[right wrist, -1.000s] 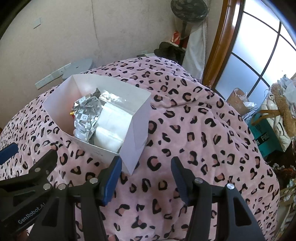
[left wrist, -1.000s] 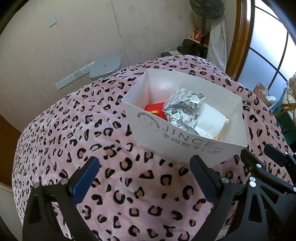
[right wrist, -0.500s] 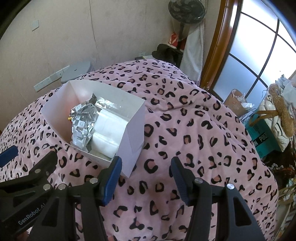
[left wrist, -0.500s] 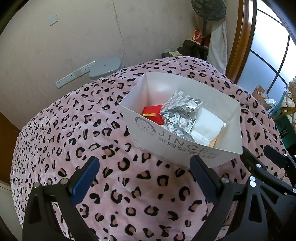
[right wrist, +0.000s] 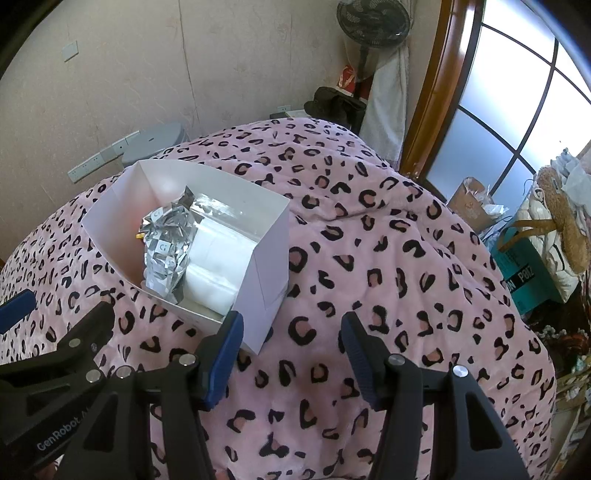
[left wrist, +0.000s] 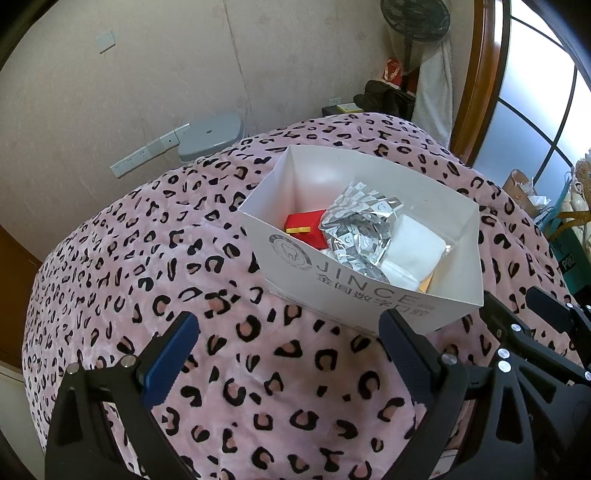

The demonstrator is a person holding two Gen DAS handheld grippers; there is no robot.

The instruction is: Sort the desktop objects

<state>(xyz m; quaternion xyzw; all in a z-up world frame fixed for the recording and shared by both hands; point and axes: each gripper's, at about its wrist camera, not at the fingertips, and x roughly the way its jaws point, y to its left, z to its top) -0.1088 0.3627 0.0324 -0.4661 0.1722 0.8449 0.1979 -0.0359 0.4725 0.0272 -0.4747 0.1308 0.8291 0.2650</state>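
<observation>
A white paper box printed JINCE [left wrist: 354, 291] [right wrist: 271, 258] stands on the pink leopard-print blanket [left wrist: 147, 258] [right wrist: 406, 258]. Inside it lie a red box [left wrist: 306, 227], a crumpled silver foil packet [left wrist: 356, 229] [right wrist: 166, 247] and a white folded pack [left wrist: 410, 251] [right wrist: 216, 258]. My left gripper [left wrist: 288, 347] is open with nothing between its fingers, just in front of the box's near wall. My right gripper [right wrist: 291, 343] is open too, empty, by the box's near right corner. In the right wrist view the left gripper's black frame [right wrist: 55, 354] sits at lower left.
A grey lid-like object [left wrist: 210, 133] and a power strip [left wrist: 147, 155] lie beyond the blanket by the wall. A fan [right wrist: 373, 22], a dark bag [right wrist: 336, 103] and white cloth stand at the back. Bags and boxes [right wrist: 532, 258] crowd the floor at right under the window.
The box sits slightly farther from both grippers in the picture than a second ago, with more of its contents showing. Both grippers' jaws are unchanged.
</observation>
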